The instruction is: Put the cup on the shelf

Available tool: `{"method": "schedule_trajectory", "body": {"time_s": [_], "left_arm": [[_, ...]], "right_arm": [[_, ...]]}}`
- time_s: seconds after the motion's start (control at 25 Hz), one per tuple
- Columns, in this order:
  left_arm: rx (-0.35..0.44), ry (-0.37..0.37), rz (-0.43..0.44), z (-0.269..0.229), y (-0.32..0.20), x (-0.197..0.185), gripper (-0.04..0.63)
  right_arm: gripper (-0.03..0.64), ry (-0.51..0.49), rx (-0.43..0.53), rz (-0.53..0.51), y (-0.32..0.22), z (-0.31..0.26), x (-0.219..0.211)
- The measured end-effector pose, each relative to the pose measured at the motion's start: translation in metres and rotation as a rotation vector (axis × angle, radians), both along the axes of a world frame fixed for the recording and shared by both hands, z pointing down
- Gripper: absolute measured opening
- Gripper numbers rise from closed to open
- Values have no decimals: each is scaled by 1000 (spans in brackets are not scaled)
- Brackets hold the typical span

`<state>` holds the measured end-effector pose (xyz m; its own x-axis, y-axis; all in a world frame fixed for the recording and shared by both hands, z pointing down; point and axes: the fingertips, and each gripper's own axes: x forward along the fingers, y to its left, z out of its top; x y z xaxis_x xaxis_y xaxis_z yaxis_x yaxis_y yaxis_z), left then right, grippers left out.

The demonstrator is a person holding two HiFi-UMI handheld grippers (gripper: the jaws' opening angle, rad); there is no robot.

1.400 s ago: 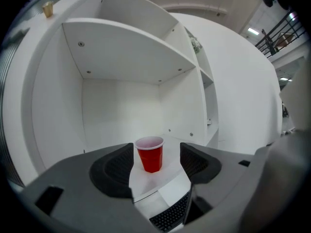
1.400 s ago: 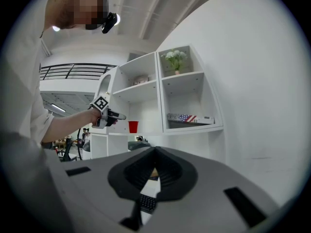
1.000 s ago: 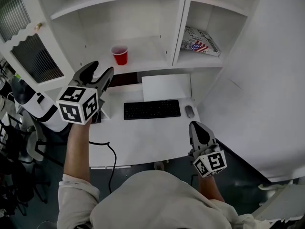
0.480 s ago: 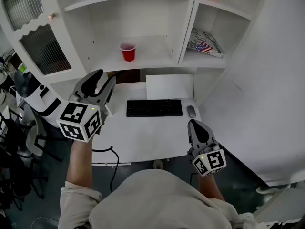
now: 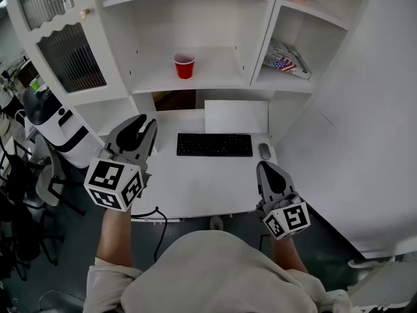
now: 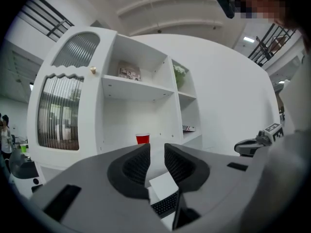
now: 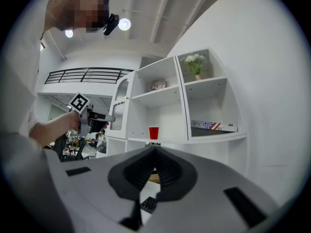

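Observation:
The red cup stands upright on the white shelf above the desk, with nothing touching it; it also shows far off as the cup and the cup. My left gripper hovers over the desk's left side, well short of the shelf. Its jaws are closing, a narrow gap still shows in the left gripper, and nothing is between them. My right gripper hangs at the desk's front right edge; the right gripper is shut and empty.
On the desk lie a black keyboard, a mouse and a white sheet. A flag-printed magazine lies in the right shelf bay. A ribbed-glass cabinet door and a white appliance are at the left.
My left gripper has drawn back and down from the shelf toward the desk's front left, and its jaws have narrowed. The cup stays on the shelf. The right gripper has hardly moved.

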<state>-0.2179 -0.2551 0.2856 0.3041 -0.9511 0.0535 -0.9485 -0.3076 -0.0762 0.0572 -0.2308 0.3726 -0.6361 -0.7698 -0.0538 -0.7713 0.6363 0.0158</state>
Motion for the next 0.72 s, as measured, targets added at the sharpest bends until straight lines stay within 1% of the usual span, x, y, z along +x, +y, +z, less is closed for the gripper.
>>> {"method": "schedule_trajectory", "body": {"time_s": [0.32,0.72], "left_arm": [[-14,26,-17,17,25,-5,49],[-27,59,-43,35,49,-17,11]], "right_arm": [[3,6,6,-18,11,-3,-9],[3,9,8,-35,23,-3,-19]]}}
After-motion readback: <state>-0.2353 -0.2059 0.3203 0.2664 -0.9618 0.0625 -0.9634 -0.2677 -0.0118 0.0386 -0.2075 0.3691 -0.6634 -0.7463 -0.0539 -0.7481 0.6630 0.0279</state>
